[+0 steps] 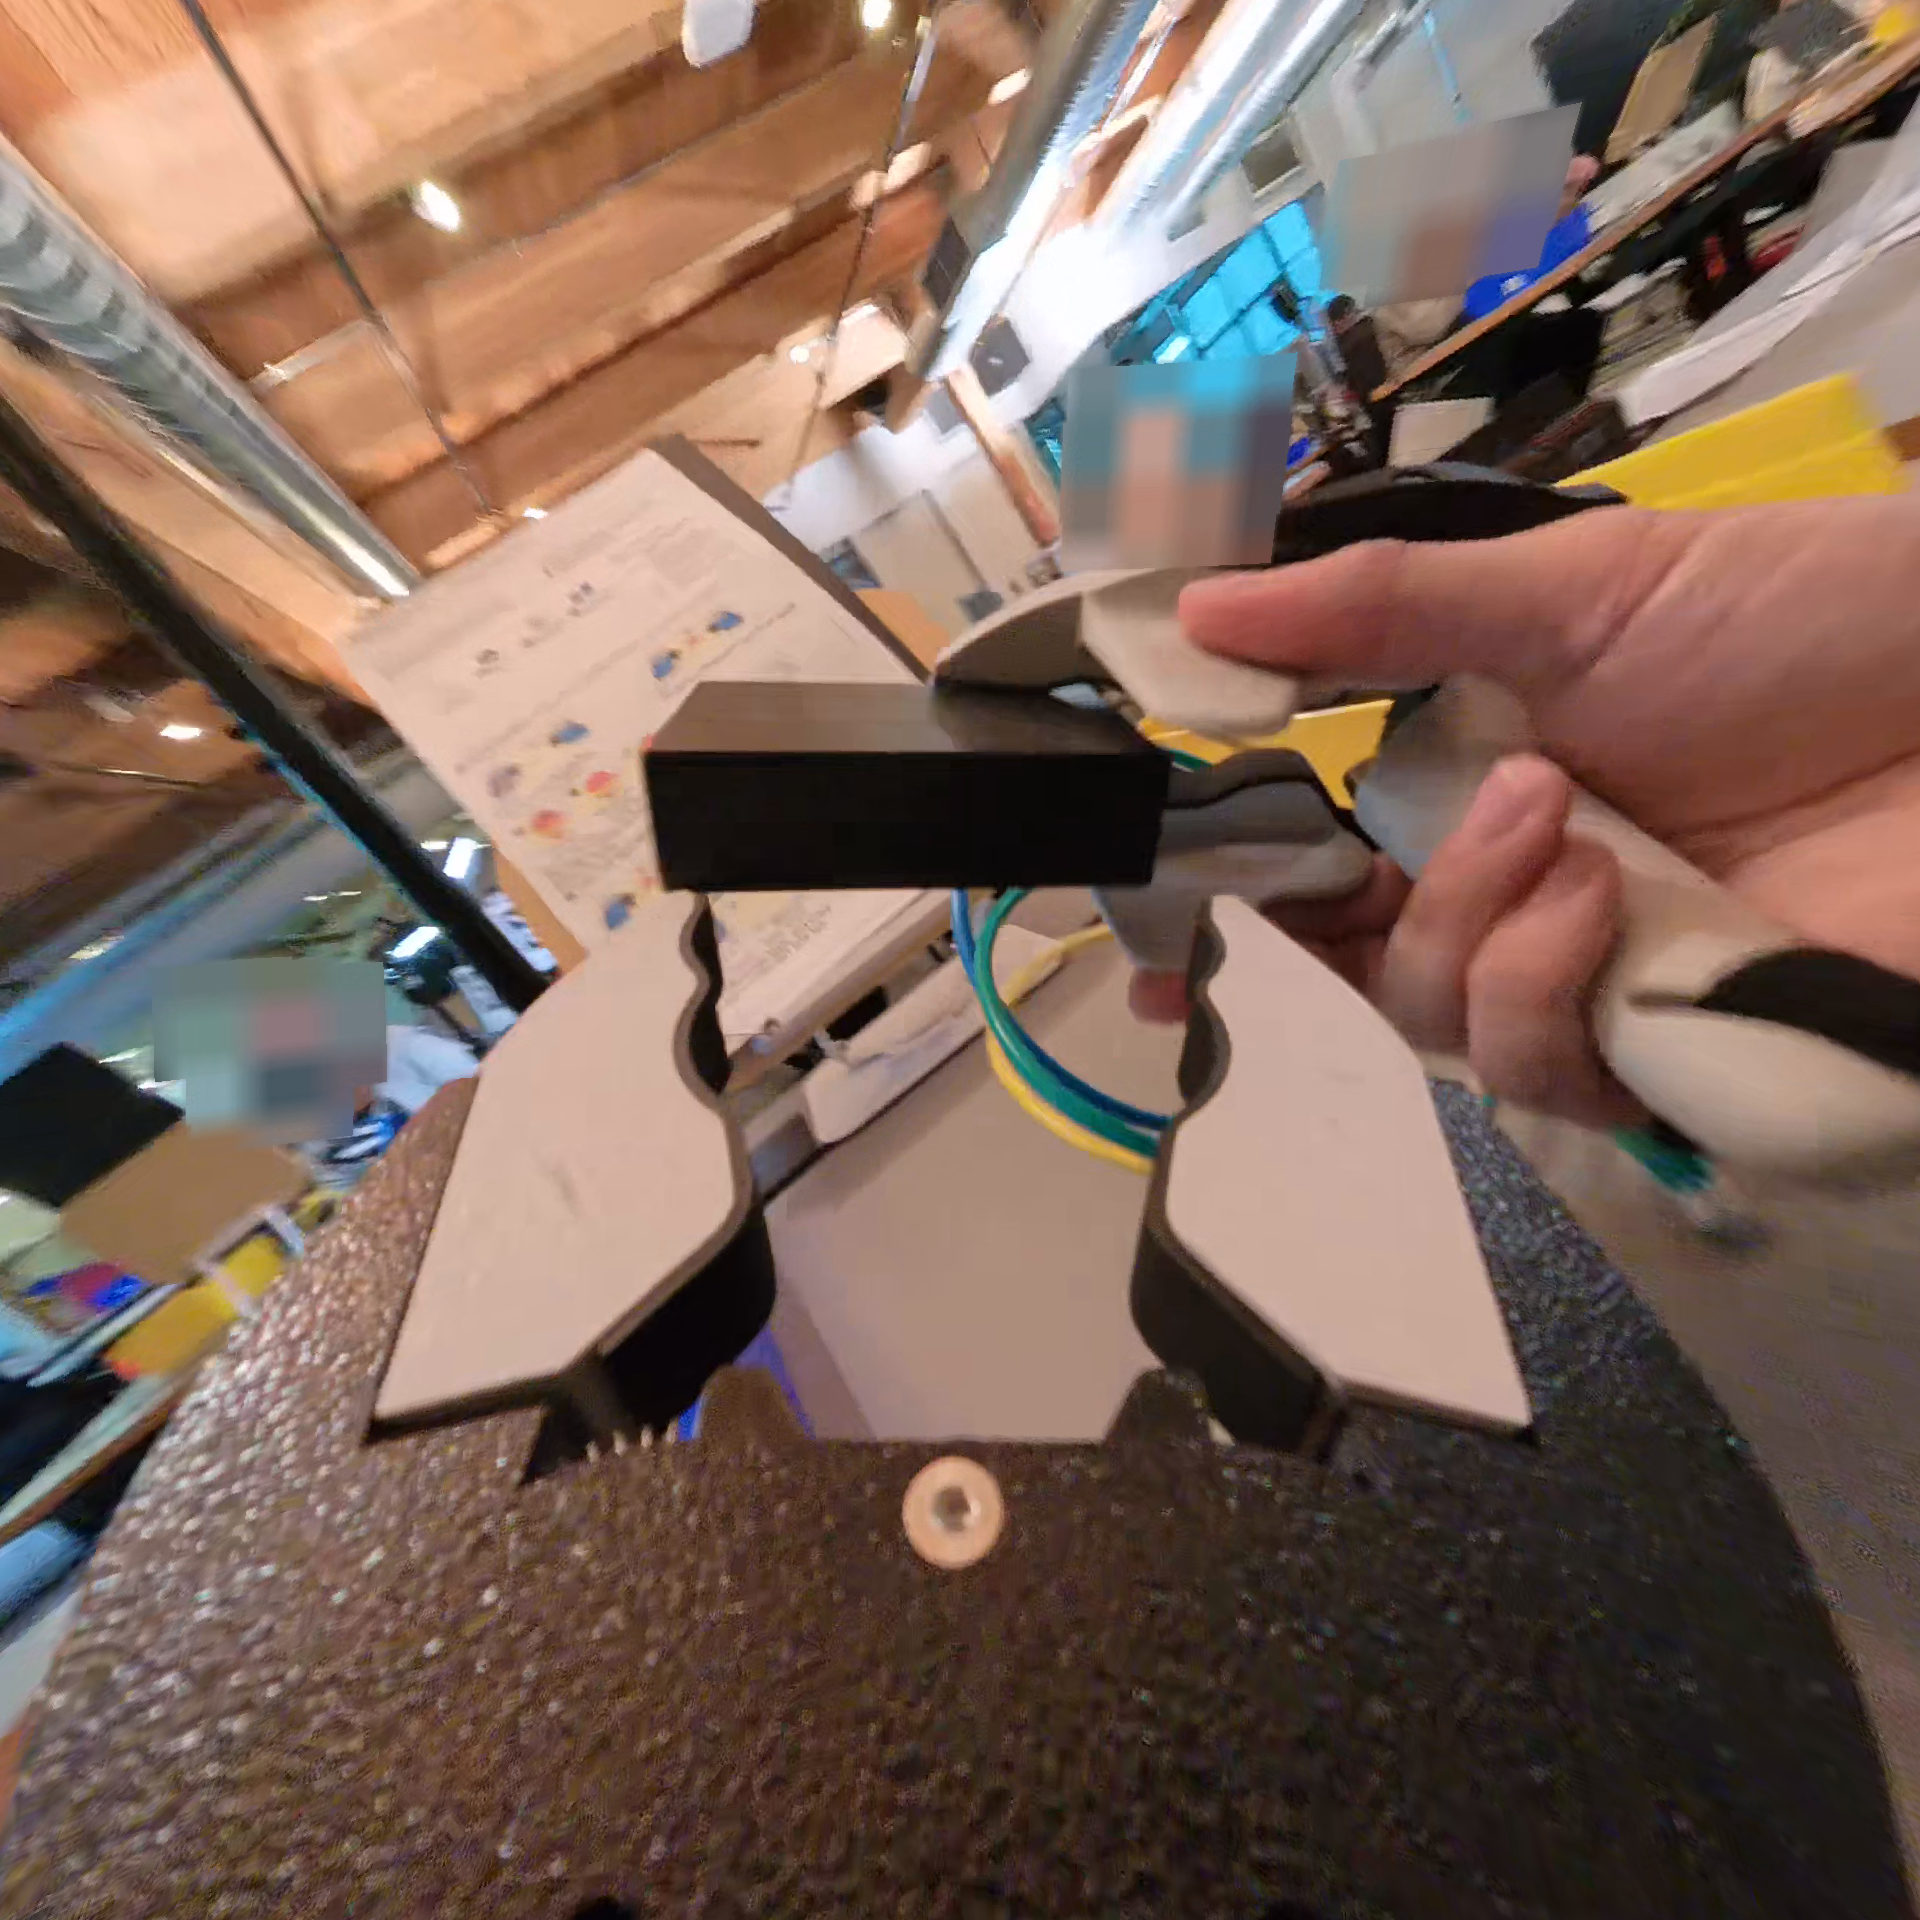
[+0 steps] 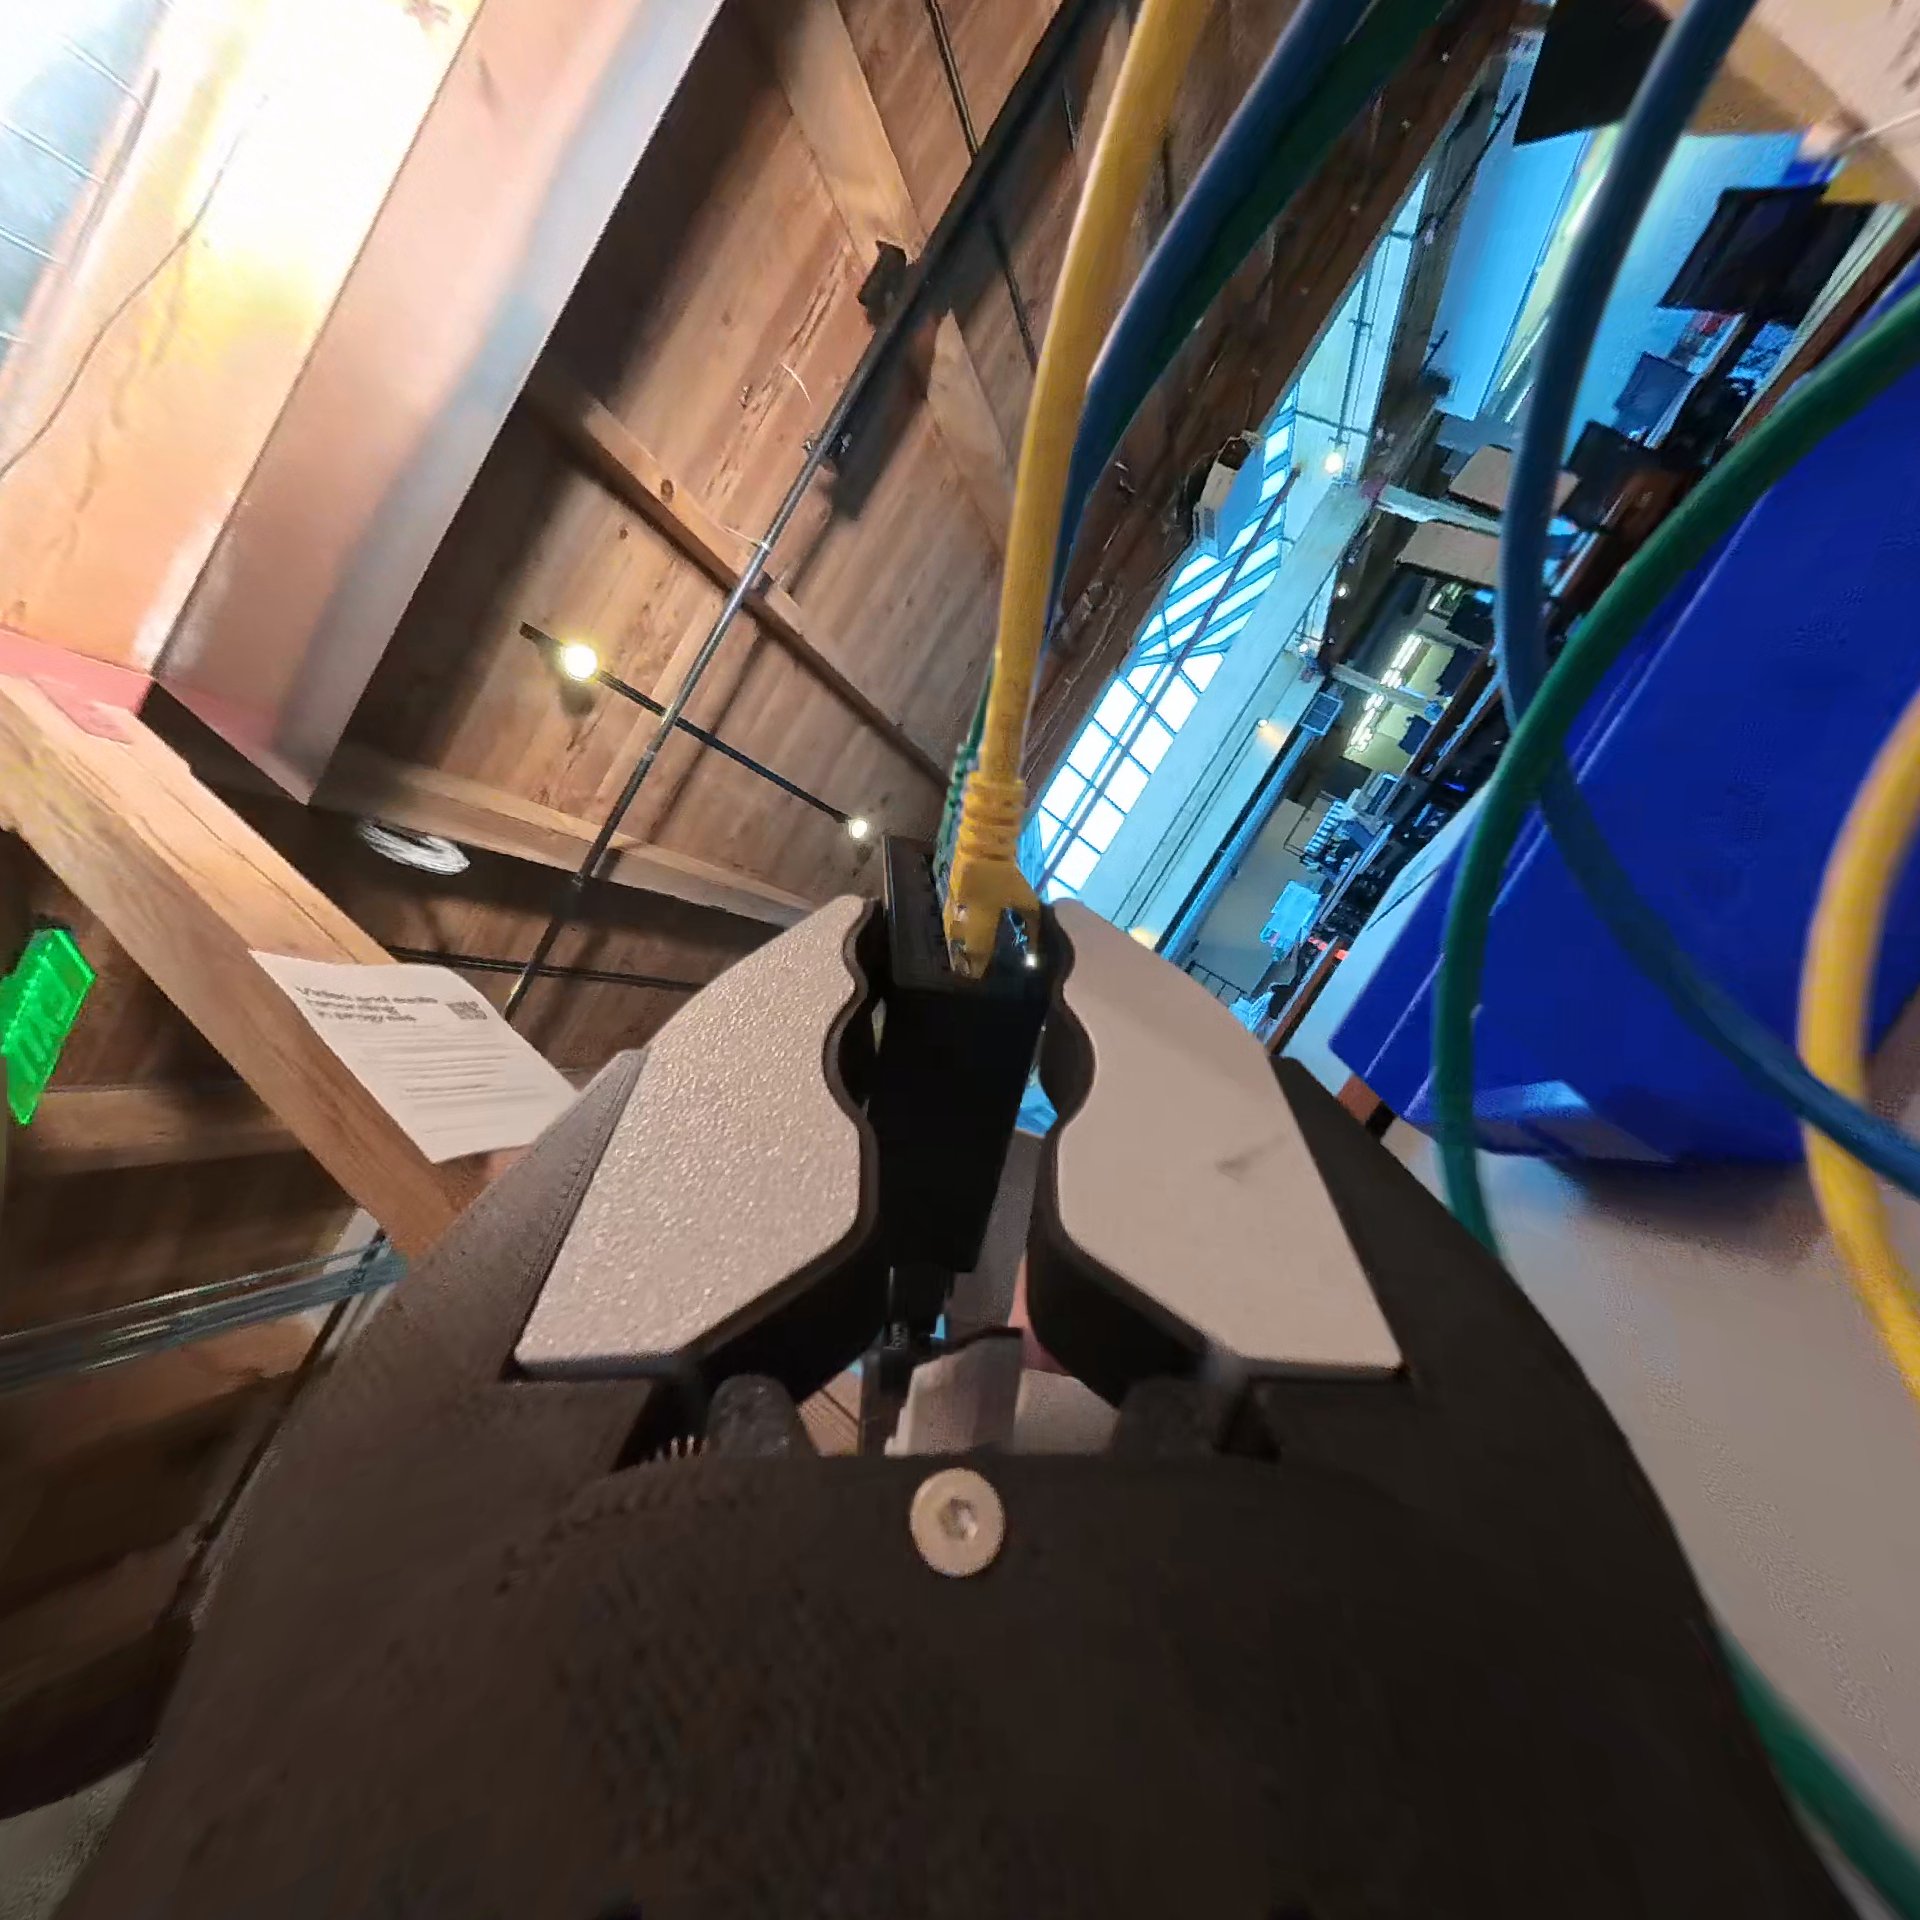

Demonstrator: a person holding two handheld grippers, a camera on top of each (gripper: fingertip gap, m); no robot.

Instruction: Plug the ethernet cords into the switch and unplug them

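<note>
The black switch [image 1: 904, 790] is up in the air, gripped at its right end by my right gripper, whose grey fingers [image 1: 1039, 634] show above and below it with a person's hand [image 1: 1662, 707] behind. My left gripper [image 1: 951, 935] is open and empty, its tips just under the switch. In the right wrist view my right gripper [image 2: 961, 925] is shut on the switch [image 2: 951, 1101]. A yellow cord's plug [image 2: 982, 862] sits in a port, with a green plug [image 2: 961, 769] behind it. Blue, green and yellow cords [image 1: 1049, 1101] loop below the switch.
A white poster board [image 1: 644, 665] leans behind the switch. A blue bin [image 2: 1662, 935] stands on the grey table [image 2: 1714, 1455] at right, with cord loops [image 2: 1475, 935] hanging in front of it. A paper sheet [image 2: 416, 1049] hangs on a wooden beam. The tips of one gripper are about 5 centimeters away from the tips of the other.
</note>
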